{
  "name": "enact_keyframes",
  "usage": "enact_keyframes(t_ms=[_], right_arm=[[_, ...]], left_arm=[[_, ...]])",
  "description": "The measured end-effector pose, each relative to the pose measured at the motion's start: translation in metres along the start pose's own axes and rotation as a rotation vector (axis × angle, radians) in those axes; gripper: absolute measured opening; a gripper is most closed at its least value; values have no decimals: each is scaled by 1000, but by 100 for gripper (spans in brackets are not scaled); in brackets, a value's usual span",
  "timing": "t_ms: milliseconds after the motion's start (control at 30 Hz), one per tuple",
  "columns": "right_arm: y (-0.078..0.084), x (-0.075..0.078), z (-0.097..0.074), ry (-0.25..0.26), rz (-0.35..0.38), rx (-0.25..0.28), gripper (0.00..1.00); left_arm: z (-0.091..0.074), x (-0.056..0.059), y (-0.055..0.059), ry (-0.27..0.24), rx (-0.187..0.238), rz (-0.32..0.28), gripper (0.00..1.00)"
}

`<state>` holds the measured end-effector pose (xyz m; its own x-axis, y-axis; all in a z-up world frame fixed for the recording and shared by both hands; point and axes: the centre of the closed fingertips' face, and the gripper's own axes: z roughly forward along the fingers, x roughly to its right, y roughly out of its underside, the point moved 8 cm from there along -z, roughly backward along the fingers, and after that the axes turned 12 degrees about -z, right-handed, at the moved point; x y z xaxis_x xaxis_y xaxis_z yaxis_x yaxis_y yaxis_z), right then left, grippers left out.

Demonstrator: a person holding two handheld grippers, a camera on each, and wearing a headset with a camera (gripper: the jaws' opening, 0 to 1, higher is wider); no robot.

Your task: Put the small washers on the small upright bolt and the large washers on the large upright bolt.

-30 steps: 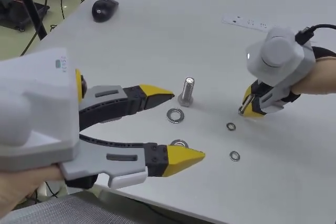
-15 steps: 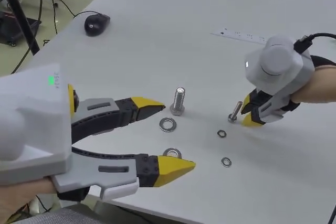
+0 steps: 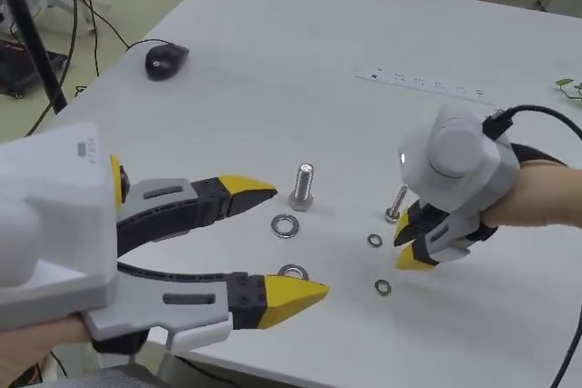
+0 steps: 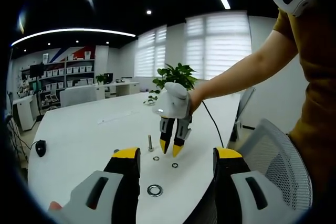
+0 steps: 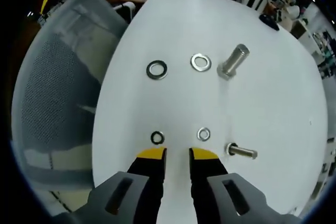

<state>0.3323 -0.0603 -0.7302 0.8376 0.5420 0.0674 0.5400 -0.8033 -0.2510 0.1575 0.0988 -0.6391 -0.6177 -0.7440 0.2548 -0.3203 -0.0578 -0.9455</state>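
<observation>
The large bolt (image 3: 303, 186) stands upright mid-table, with two large washers (image 3: 285, 224) (image 3: 292, 272) flat in front of it. The small bolt (image 3: 397, 203) stands upright to its right, free of any gripper. Two small washers (image 3: 375, 240) (image 3: 383, 287) lie near it. My right gripper (image 3: 408, 249) hovers just over these small washers, its jaws a little apart and empty. In the right gripper view the small washers (image 5: 157, 138) (image 5: 203, 134) lie just ahead of the tips. My left gripper (image 3: 291, 243) is wide open around the large washers' area, holding nothing.
A black computer mouse (image 3: 165, 60) lies at the far left of the white table (image 3: 273, 88). A white power strip (image 3: 427, 84) lies at the back. The table's near edge runs just below the left gripper, with a mesh chair (image 5: 58, 93) beyond it.
The right gripper let go of the small bolt, which now stands upright alone. It drew back toward the near edge, over the small washers. The left gripper stays open.
</observation>
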Motion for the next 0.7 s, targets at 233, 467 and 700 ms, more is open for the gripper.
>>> enact_keyframes(t_ms=[233, 467, 700], right_arm=[[-3, -10, 10, -25, -10, -7, 20], [-8, -14, 18, -33, -11, -10, 20], [-8, -14, 20, -21, -15, -18, 20]], left_arm=[[-3, 3, 0, -8, 9, 6, 55], [-4, 6, -2, -7, 15, 14, 55], [-6, 6, -3, -9, 22, 18, 55]])
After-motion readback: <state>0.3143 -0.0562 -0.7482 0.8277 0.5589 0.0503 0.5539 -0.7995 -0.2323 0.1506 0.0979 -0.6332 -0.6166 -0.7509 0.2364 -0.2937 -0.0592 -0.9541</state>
